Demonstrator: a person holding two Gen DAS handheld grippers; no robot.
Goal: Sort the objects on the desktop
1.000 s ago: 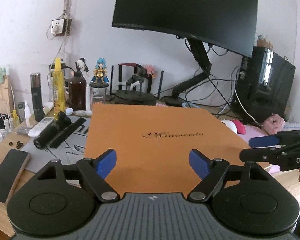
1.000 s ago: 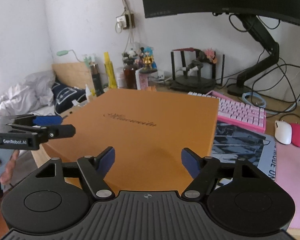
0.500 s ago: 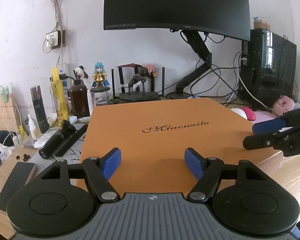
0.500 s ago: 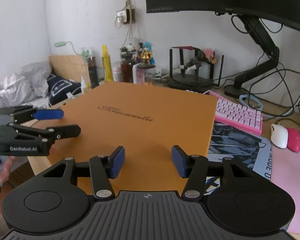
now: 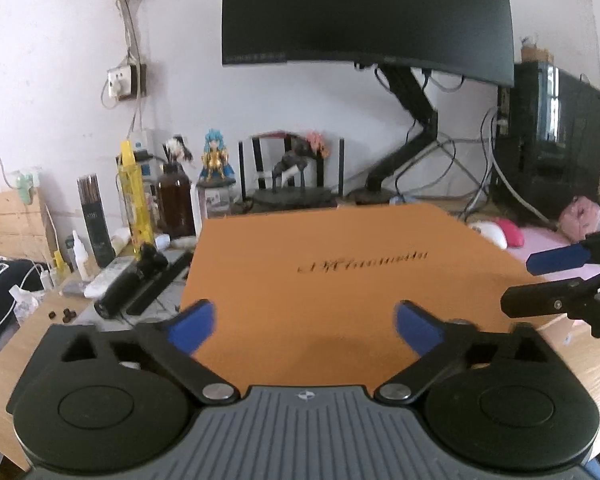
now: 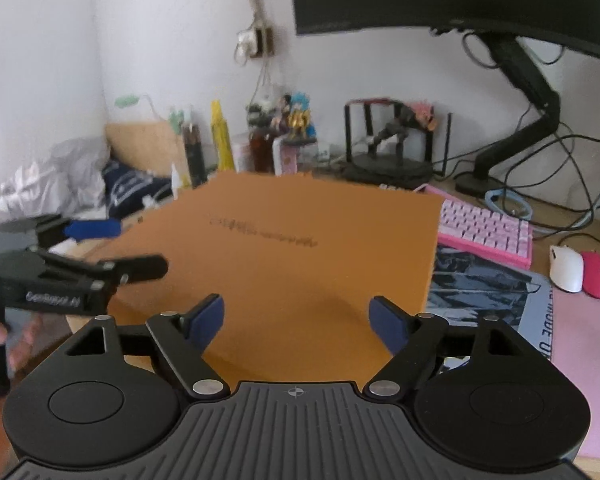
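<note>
A large flat orange box [image 5: 340, 276] with dark script lettering lies on the desk, also in the right wrist view [image 6: 284, 252]. My left gripper [image 5: 304, 326] is open over the box's near edge, holding nothing. My right gripper [image 6: 298, 322] is open over the box's near right part, also empty. Each gripper shows in the other's view: the right one at the box's right side [image 5: 560, 280], the left one at its left side [image 6: 84, 252]. The box hides part of the pink keyboard [image 6: 484, 228].
Bottles, a yellow tube [image 5: 134, 196] and figurines [image 5: 216, 160] line the back left. A black tool [image 5: 128, 284] and remote lie left of the box. White and pink mice [image 6: 580, 270], a monitor arm [image 6: 512, 128], cables and a PC case [image 5: 548, 140] stand right.
Both grippers pulled back and rose slightly; the views are blurred by motion. The right gripper's fingers opened wider than half a second ago. The box stays on the desk.
</note>
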